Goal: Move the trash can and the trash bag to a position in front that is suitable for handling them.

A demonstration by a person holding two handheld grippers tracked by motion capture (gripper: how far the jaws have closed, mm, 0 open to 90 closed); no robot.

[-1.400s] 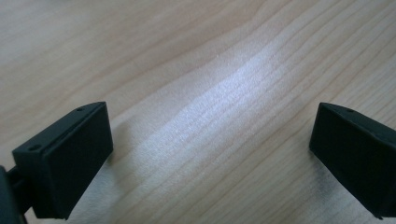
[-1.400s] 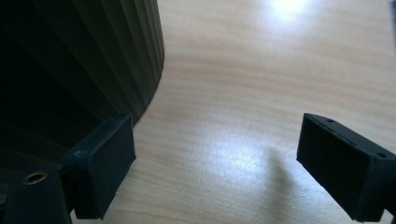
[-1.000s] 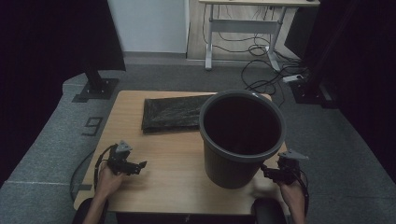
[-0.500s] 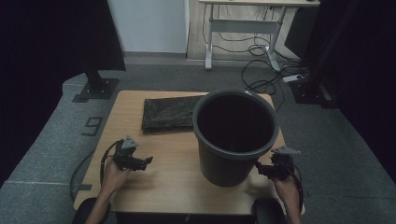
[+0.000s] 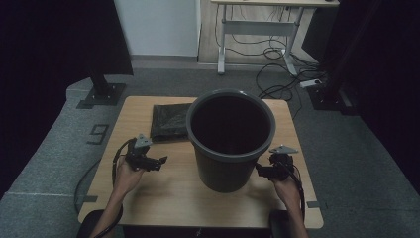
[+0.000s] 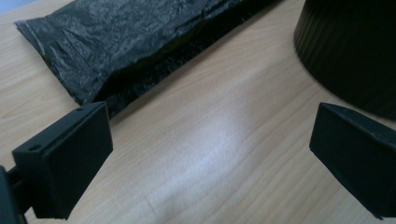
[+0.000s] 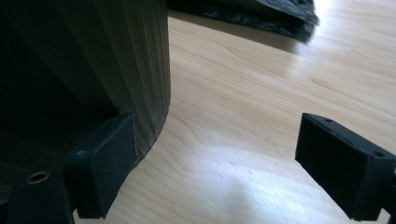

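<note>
wooden table (image 5: 163,191): bin (image 5: 231,139) unlined, bag (image 5: 168,122) folded, probably untouched; left gripper (image 5: 159,162) and right gripper (image 5: 259,171) both wide, empty.

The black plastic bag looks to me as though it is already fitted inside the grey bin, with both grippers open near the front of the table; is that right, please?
Not quite. The black plastic bag lies folded flat on the table behind and left of the grey bin, not inside it, as the high view shows. The rest holds: the left gripper and right gripper are both open near the front of the table.
</note>
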